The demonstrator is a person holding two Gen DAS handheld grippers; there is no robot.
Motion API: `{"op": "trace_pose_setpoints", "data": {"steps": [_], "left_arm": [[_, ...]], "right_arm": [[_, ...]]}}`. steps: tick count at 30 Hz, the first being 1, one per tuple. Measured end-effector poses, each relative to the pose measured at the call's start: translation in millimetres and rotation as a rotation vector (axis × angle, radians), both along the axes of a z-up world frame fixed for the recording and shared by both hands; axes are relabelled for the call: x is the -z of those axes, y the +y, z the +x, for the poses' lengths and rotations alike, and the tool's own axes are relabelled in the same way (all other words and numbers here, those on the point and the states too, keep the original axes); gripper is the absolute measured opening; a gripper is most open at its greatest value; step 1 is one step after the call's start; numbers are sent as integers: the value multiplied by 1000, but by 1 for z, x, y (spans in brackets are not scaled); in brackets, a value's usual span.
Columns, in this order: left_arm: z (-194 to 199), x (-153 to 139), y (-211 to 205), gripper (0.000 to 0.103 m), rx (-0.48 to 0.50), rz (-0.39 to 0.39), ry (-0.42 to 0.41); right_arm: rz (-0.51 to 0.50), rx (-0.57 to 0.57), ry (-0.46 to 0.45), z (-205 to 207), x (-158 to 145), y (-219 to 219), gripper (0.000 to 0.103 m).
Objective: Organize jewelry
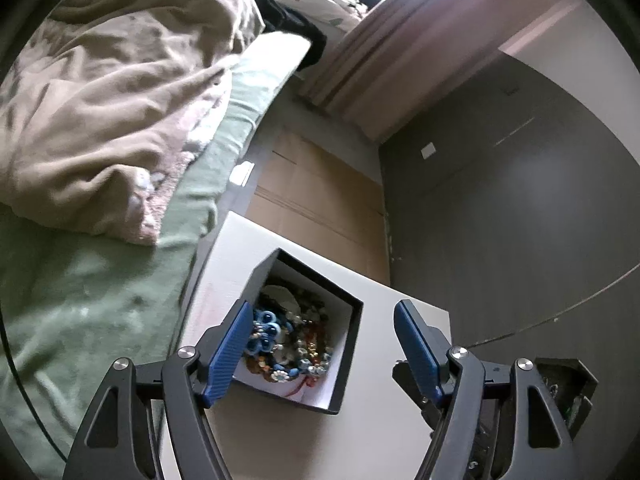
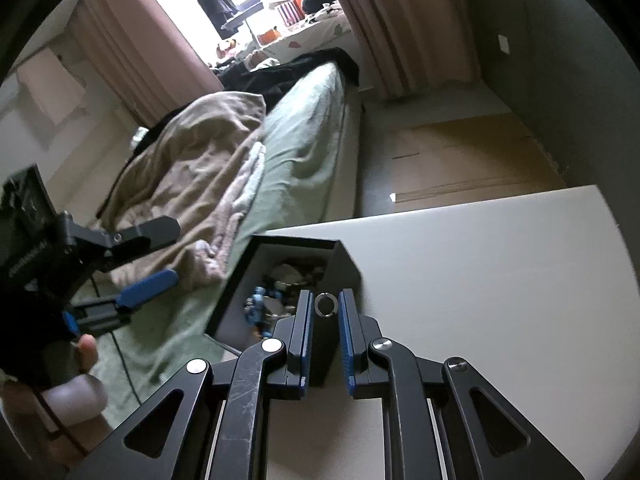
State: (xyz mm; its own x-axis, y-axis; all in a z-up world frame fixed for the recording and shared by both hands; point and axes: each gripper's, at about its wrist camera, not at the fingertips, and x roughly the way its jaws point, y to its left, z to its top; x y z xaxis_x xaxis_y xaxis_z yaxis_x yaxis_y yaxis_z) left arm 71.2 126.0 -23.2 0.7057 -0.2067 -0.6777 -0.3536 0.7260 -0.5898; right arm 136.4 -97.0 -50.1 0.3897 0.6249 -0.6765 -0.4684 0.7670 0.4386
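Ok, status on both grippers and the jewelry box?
Left gripper open above the black jewelry box. Right gripper shut on small silver ring near the box rim. Nothing blocking.

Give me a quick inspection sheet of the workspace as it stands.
Surface: white tabletop, beside the bed.
Job's things: black jewelry box open, piled with beads and a blue piece; small ring between the right gripper's pads.
Clutter: nothing seen on the table.
Grippers: left gripper open above the box; right gripper nearly closed on the ring, contact unclear.
Cables: thin dark cord over the bedding.
Surroundings: green bed, beige blanket, curtains, cardboard on the floor.
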Motion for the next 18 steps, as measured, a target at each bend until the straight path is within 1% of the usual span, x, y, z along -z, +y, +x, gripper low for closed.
{"op": "trace_pose_setpoints", "data": {"steps": [6, 8, 9, 10, 12, 13, 16, 18], "left_arm": [[-10, -4, 17, 74, -41, 4, -19], [-12, -3, 20, 74, -45, 5, -19], [-12, -3, 21, 74, -45, 8, -17], [-13, -3, 21, 74, -46, 11, -16], [-14, -4, 19, 74, -50, 33, -19], [-14, -5, 18, 74, -50, 46, -22], [-16, -8, 13, 74, -55, 93, -26], [-17, -8, 10, 74, -51, 104, -24]], "right_arm": [[146, -65, 23, -5, -7, 11, 14], [161, -90, 44, -7, -6, 20, 15], [157, -101, 62, -7, -5, 25, 26], [141, -115, 88, -7, -2, 30, 48], [115, -102, 90, -9, 1, 33, 75], [109, -92, 80, -11, 1, 30, 78], [86, -92, 107, -9, 5, 25, 78], [63, -66, 99, -8, 5, 17, 78]]}}
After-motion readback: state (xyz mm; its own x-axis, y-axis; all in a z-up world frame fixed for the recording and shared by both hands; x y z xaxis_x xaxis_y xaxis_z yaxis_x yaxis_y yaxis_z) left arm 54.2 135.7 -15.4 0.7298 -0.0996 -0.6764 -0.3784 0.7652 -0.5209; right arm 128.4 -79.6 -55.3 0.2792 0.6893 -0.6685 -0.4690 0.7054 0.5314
